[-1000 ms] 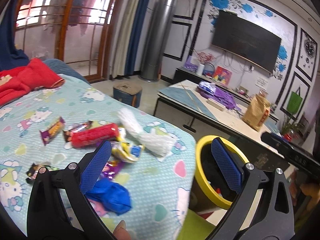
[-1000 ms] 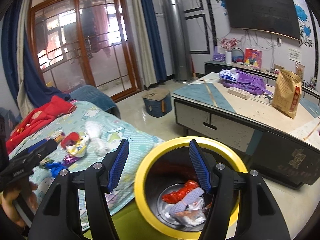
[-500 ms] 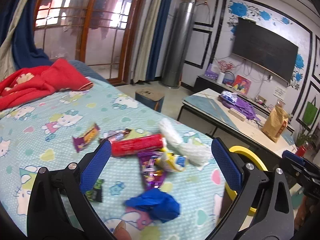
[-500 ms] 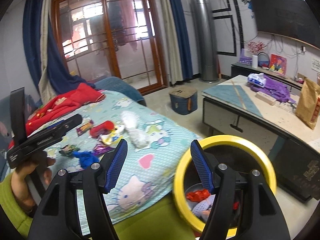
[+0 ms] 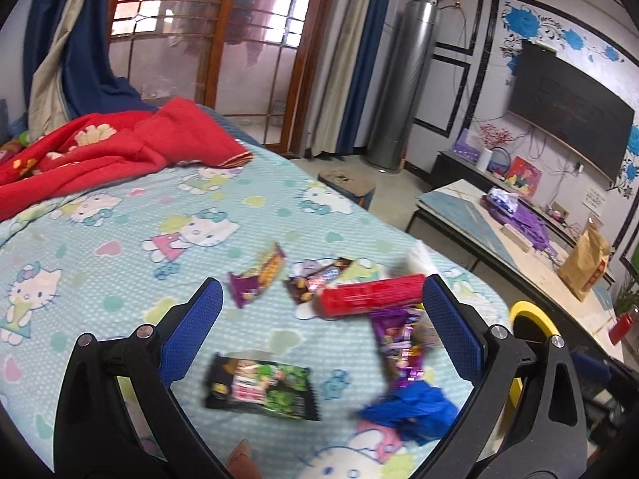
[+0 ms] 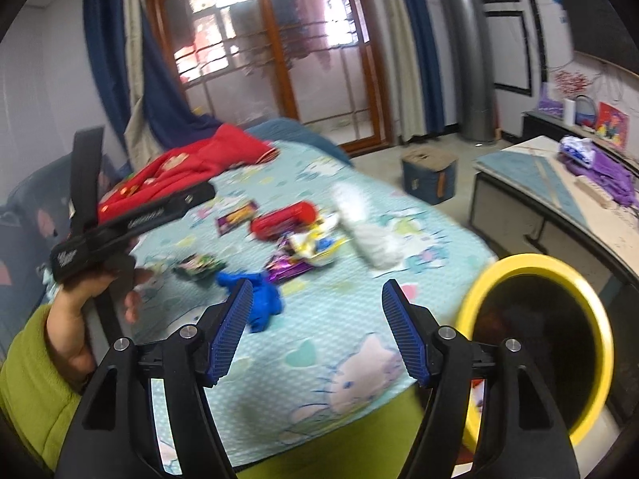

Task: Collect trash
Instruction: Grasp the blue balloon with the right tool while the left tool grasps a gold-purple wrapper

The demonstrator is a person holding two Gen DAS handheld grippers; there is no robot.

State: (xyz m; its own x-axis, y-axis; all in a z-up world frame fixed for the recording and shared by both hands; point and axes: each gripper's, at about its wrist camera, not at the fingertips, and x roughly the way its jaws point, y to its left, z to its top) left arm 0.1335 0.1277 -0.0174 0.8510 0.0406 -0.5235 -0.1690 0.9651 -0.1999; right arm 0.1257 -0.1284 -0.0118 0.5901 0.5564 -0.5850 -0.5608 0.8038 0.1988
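Note:
Trash lies on the Hello Kitty bedsheet (image 5: 120,219): a red tube wrapper (image 5: 371,293), a purple snack wrapper (image 5: 259,273), a brown wrapper (image 5: 319,277), a black-green packet (image 5: 261,385), a purple foil wrapper (image 5: 397,343), a blue crumpled bag (image 5: 411,407) and a white bag (image 6: 367,227). My left gripper (image 5: 319,331) is open and empty above the pile. My right gripper (image 6: 317,331) is open and empty over the bed edge, near the blue bag (image 6: 259,299). The yellow-rimmed bin (image 6: 539,343) stands right of the bed.
A red blanket (image 5: 100,151) lies at the bed's far end. A low table (image 5: 519,247) with a brown paper bag (image 5: 585,261) and purple items stands right. A blue stool (image 6: 429,175) sits on the floor. The left gripper's body (image 6: 131,215) shows in the right wrist view.
Both grippers have swung left, away from the bin and over the bed. The trash pile now sits between the left gripper's fingers. Both stayed open and empty.

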